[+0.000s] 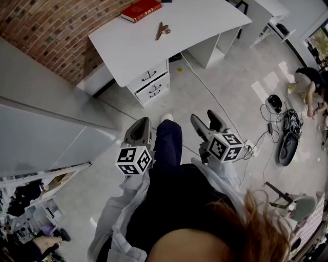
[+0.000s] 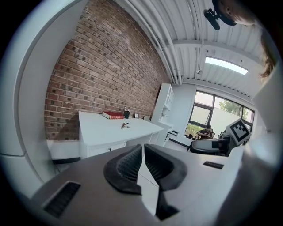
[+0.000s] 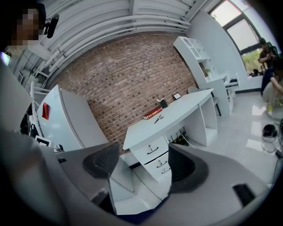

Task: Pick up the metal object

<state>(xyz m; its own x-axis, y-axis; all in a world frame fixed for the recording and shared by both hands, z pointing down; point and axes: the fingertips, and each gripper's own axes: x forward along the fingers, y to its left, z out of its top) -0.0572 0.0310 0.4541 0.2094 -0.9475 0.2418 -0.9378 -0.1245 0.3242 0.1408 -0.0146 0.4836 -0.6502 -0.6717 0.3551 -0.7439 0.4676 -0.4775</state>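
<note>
Tongs on the left point(image 1: 142, 124) pinched together on nothing, idle beside the leg. Farther ahead, metal object point(image 1: 163, 30) lying flat on the white desk point(image 1: 205, 20) near a red book point(image 1: 141, 9), well apart from both hands. Right tongs point(image 1: 206, 122) spread wide and empty, probably readied for the grasp.

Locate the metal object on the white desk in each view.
Head view: metal object top centre, on the desk, right of the red book.
Left gripper view: left of centre, on the desktop.
Right gripper view: near centre, on the desktop.
Shared landmark: red book just left of it.
</note>
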